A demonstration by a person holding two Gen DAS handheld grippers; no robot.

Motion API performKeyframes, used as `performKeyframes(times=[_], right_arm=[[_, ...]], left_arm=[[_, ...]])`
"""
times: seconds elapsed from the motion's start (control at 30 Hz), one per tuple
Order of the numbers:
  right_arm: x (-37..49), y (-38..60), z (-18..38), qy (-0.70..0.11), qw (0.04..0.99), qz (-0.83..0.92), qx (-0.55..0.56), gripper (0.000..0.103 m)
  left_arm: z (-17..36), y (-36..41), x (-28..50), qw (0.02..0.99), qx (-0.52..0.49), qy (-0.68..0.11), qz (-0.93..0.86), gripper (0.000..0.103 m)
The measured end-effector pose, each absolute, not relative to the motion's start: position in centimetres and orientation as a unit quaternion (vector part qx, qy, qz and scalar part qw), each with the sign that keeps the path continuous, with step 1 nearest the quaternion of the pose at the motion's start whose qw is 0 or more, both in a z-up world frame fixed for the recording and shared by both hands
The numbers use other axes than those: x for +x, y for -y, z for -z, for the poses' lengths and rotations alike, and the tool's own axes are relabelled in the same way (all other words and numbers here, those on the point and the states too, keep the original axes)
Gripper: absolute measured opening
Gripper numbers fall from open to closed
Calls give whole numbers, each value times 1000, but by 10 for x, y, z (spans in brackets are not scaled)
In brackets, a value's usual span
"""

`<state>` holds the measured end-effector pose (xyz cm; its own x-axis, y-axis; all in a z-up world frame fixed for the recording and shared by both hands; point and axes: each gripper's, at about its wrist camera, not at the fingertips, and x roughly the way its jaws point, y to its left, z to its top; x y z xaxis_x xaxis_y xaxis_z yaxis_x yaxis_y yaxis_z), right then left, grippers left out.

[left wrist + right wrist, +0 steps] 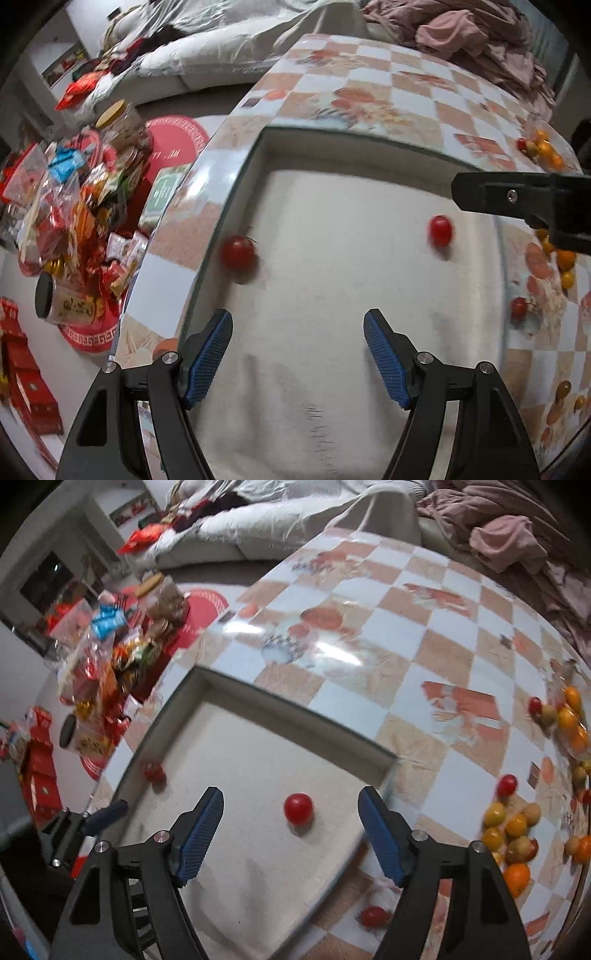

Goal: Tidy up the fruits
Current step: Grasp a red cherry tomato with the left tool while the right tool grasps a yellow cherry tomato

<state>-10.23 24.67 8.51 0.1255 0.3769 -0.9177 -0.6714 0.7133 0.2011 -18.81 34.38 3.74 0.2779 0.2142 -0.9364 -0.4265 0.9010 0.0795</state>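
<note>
A shallow grey tray [236,192] [295,716] lies on the checkered table. Two red cherry tomatoes are in it: one by its left wall [238,253] [154,771], one toward the right [440,229] [298,808]. My left gripper [297,354] is open and empty above the tray's near part. My right gripper [290,834] is open and empty just above the right tomato; it also shows in the left wrist view [517,201]. More red tomatoes [506,785] [373,915] and a pile of yellow and orange tomatoes [511,830] lie on the table right of the tray.
The table [424,635] has a glossy checkered cloth. A further heap of orange fruit [570,720] sits at its right edge. Snack packets and jars [85,206] crowd a lower table to the left. A sofa with clothes [480,40] is behind.
</note>
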Motion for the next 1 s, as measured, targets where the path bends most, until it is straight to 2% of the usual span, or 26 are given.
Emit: performKeyframes(times=[0.23, 0.53, 1.0], right_arm=[[-98, -181, -99, -562, 762, -306, -98, 79], [-99, -71, -77, -601, 768, -204, -84, 79], [-91, -21, -56, -620, 764, -169, -57, 78]], left_arm=[[-67, -299, -175, 818, -73, -551, -150, 75], [-83, -233, -165, 831, -61, -547, -78, 75], [-50, -170, -134, 826, -31, -561, -45, 75]])
